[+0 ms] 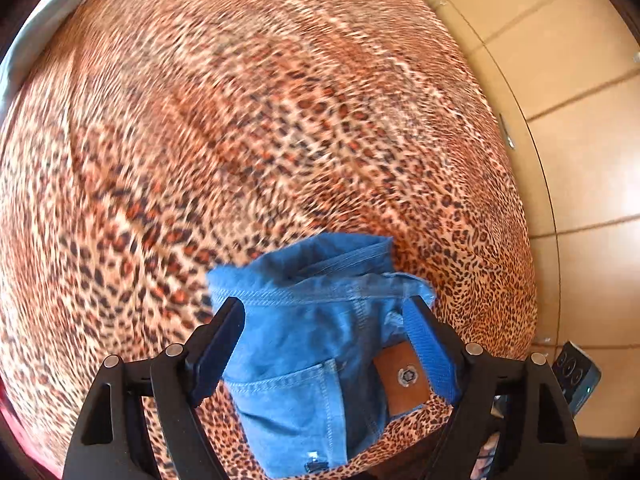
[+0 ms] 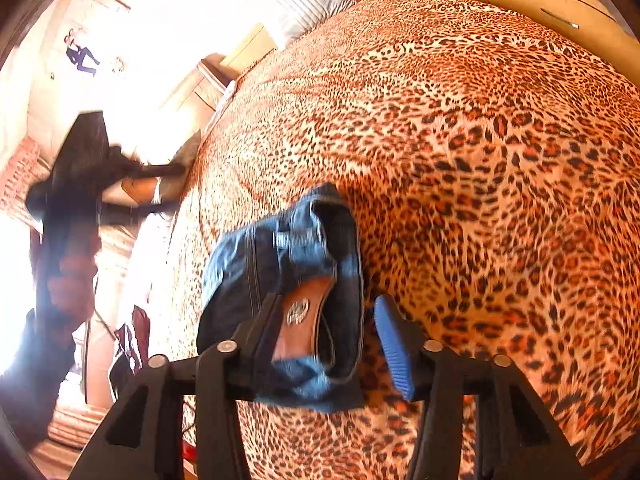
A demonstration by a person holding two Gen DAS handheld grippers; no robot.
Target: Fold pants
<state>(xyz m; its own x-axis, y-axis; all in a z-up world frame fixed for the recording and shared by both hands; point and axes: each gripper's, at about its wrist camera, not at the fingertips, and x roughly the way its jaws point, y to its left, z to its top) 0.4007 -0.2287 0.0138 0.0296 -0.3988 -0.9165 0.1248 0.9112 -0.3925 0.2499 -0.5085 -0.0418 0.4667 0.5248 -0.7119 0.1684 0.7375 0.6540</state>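
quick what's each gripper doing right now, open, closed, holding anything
Left gripper: open, fingers either side of the jeans, not gripping.
Right gripper: open, jeans between its fingers, not gripped.

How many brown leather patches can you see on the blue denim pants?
1: the brown leather patch sits at the waistband of the folded blue denim pants on the leopard-print bedspread. Folded layers may hide others.

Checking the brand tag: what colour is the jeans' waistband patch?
Tan-brown leather patch with a silver emblem; clearest in the left wrist view.
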